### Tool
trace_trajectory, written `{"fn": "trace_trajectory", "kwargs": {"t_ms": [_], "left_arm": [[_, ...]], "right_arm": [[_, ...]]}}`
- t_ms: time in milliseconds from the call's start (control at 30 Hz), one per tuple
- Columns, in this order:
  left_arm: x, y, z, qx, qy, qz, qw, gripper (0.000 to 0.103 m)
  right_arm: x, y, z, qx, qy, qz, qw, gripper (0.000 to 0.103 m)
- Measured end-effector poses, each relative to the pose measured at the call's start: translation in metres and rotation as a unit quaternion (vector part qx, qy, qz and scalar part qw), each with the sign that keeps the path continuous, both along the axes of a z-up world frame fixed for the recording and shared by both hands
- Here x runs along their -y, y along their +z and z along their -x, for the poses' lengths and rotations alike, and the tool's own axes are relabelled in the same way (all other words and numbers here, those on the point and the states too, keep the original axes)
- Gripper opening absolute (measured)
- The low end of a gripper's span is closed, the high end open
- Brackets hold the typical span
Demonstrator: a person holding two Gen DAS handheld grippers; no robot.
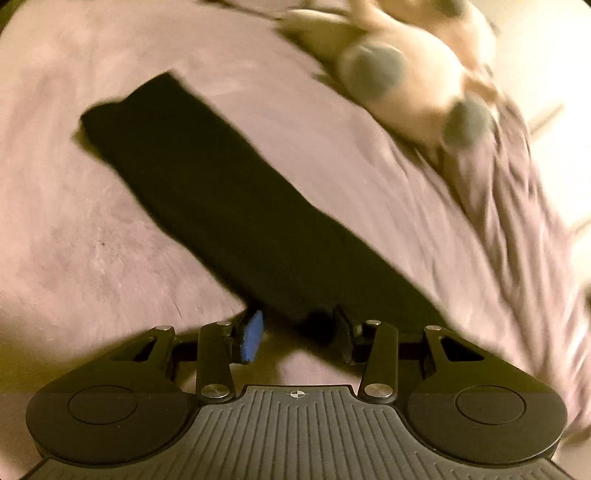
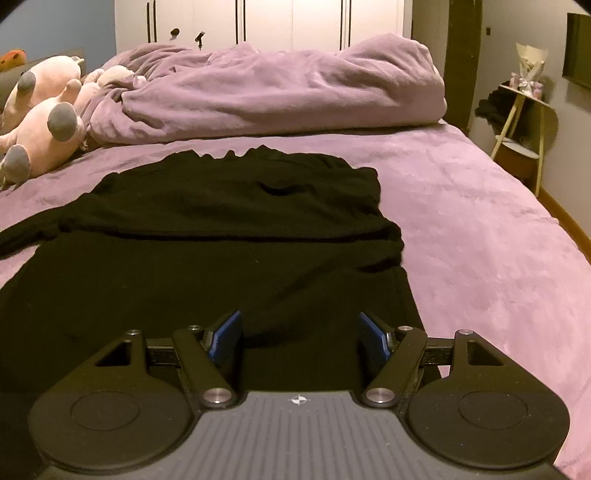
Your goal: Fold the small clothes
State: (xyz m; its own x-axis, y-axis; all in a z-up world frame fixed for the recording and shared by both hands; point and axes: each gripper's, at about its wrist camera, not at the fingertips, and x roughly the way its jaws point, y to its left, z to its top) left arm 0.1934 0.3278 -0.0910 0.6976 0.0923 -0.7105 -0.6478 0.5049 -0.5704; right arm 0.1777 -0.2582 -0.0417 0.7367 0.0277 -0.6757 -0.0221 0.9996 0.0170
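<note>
My right gripper [image 2: 300, 338] hangs with jaws spread over the near hem of the black garment [image 2: 221, 236], which lies flat on the purple bed [image 2: 480, 221], long axis running near to far. Its left sleeve [image 1: 229, 199] stretches away from my left gripper [image 1: 300, 334] (blurred view), fingers parted around the cuff, not clamped, I judge.

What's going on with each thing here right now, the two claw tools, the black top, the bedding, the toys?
Left gripper: open, a black sleeve running between its fingers.
Right gripper: open, over the garment's near edge.
Black garment: spread on the bed, partly folded, right side turned in.
Purple duvet: bunched up at the far end.
Pink plush toy: lying on its side.
Wardrobe doors: shut.
</note>
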Motion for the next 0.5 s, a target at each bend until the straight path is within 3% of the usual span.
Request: {"fn": "trace_trajectory", "kwargs": {"t_ms": [67,167,300,367,433,467,500], "left_arm": [[-0.015,-0.008,0.000,0.025,0.033,0.042,0.9983,0.045],[-0.028,-0.013,-0.005,0.043,0.066,0.067,0.9946,0.040],[-0.045,-0.020,-0.007,0.041,0.099,0.076,0.9913,0.011],[-0.049,-0.022,-0.010,0.041,0.103,0.078,0.9907,0.007],[-0.041,-0.009,-0.016,0.022,0.079,0.027,0.9963,0.006],[-0.030,0.004,-0.023,0.002,0.044,-0.036,0.9984,0.006],[-0.016,0.016,-0.028,-0.008,0.007,-0.096,0.9953,0.006]], "right_arm": [[-0.003,-0.001,-0.003,-0.002,0.002,0.005,1.000,0.070],[-0.007,-0.004,-0.006,-0.011,0.004,0.003,1.000,0.070],[-0.009,-0.005,-0.006,-0.016,0.004,0.005,1.000,0.070],[-0.008,-0.005,-0.006,-0.016,0.000,0.008,1.000,0.070],[-0.004,-0.005,-0.008,-0.017,-0.006,0.005,1.000,0.070],[-0.002,-0.005,-0.008,-0.017,-0.010,0.002,1.000,0.070],[-0.001,-0.005,-0.008,-0.017,-0.013,0.000,1.000,0.070]]}}
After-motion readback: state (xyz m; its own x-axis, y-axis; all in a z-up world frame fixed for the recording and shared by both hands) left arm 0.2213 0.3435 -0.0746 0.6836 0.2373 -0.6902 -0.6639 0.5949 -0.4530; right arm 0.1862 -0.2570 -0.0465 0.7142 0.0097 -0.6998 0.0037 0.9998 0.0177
